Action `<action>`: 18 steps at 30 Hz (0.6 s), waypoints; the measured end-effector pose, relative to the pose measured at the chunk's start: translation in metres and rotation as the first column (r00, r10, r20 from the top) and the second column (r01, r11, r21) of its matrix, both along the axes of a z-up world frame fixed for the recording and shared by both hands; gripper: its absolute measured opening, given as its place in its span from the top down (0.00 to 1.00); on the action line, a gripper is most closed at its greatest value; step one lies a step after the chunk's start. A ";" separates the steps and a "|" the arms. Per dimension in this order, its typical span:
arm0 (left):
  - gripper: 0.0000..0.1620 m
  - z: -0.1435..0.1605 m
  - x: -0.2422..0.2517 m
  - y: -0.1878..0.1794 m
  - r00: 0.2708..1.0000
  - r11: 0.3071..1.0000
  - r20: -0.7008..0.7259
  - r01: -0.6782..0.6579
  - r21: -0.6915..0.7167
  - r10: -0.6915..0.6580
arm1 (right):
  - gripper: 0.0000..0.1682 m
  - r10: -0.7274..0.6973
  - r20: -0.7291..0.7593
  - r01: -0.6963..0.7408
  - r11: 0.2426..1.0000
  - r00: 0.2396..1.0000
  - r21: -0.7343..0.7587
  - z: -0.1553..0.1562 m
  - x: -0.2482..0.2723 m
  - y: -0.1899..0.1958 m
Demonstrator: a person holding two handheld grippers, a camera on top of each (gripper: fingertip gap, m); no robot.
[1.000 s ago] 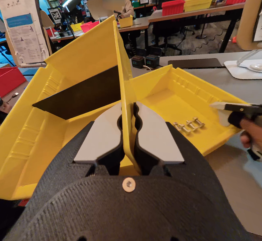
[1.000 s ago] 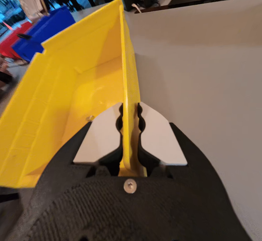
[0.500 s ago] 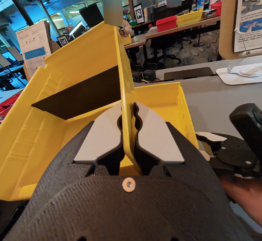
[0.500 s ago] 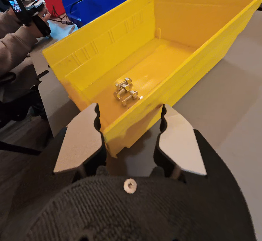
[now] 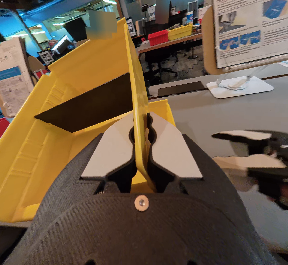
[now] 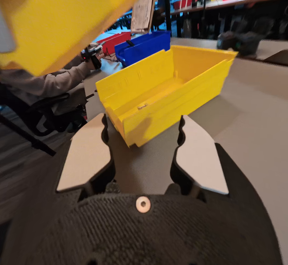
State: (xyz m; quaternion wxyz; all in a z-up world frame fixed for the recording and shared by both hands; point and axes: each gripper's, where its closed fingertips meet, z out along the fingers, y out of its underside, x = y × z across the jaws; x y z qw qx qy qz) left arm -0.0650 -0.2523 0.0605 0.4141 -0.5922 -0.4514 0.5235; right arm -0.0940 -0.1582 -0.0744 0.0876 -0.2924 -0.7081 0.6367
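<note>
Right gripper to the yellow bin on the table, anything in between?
Nothing visible. The right gripper is open, with bare table between it and the near corner of the yellow bin. The lifted bin hangs upper left, off that line.

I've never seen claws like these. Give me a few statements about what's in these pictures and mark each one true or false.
1. The left claw is clamped on the side wall of a yellow bin. True.
2. The right claw is gripping the other yellow bin that sits on the table. False: its jaws stand wide apart and hold nothing; that bin lies just beyond them.
3. A black divider crosses the inside of the bin held by the left claw. True.
4. The bin on the table is packed full. False: only a few small metal pieces lie on its floor.
5. A blue bin stands beyond the yellow one on the table. True.
</note>
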 end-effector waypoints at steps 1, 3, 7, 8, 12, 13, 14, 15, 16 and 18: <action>0.95 0.001 0.001 0.011 0.999 0.999 0.005 0.032 -0.002 -0.032 | 0.48 -0.001 -0.037 0.001 1.000 0.999 0.002 0.006 0.005 0.027; 0.95 0.004 0.003 0.042 0.993 0.993 0.020 0.119 -0.002 -0.118 | 0.53 -0.014 -0.103 0.018 0.999 0.995 0.034 0.008 0.013 0.087; 0.95 0.001 0.011 0.127 0.936 0.937 0.047 0.346 0.042 -0.348 | 0.54 -0.178 -0.176 0.200 0.973 0.968 0.116 -0.008 0.017 0.233; 0.95 -0.002 0.013 0.152 0.913 0.914 0.055 0.402 0.059 -0.405 | 0.54 -0.225 -0.172 0.247 0.961 0.959 0.122 -0.013 0.019 0.270; 0.95 -0.031 0.021 0.252 0.796 0.804 0.111 0.585 0.108 -0.595 | 0.55 -0.446 -0.084 0.451 0.891 0.891 0.054 -0.018 0.034 0.413; 0.94 -0.042 0.022 0.277 0.766 0.777 0.133 0.618 0.117 -0.629 | 0.55 -0.500 -0.070 0.502 0.864 0.863 0.022 -0.015 0.040 0.443; 0.94 -0.054 0.022 0.301 0.739 0.755 0.156 0.644 0.123 -0.656 | 0.55 -0.565 -0.064 0.566 0.825 0.823 -0.001 -0.013 0.047 0.472; 0.95 -0.066 0.020 0.324 0.717 0.737 0.175 0.663 0.132 -0.675 | 0.55 -0.655 -0.074 0.657 0.754 0.752 -0.006 -0.011 0.053 0.504; 0.95 -0.077 0.018 0.346 0.699 0.724 0.192 0.676 0.138 -0.689 | 0.55 -0.749 -0.100 0.753 0.658 0.655 0.005 -0.011 0.062 0.537; 0.95 -0.100 0.012 0.389 0.674 0.708 0.230 0.696 0.121 -0.702 | 0.56 -0.834 -0.112 0.839 0.544 0.541 0.002 -0.009 0.084 0.577</action>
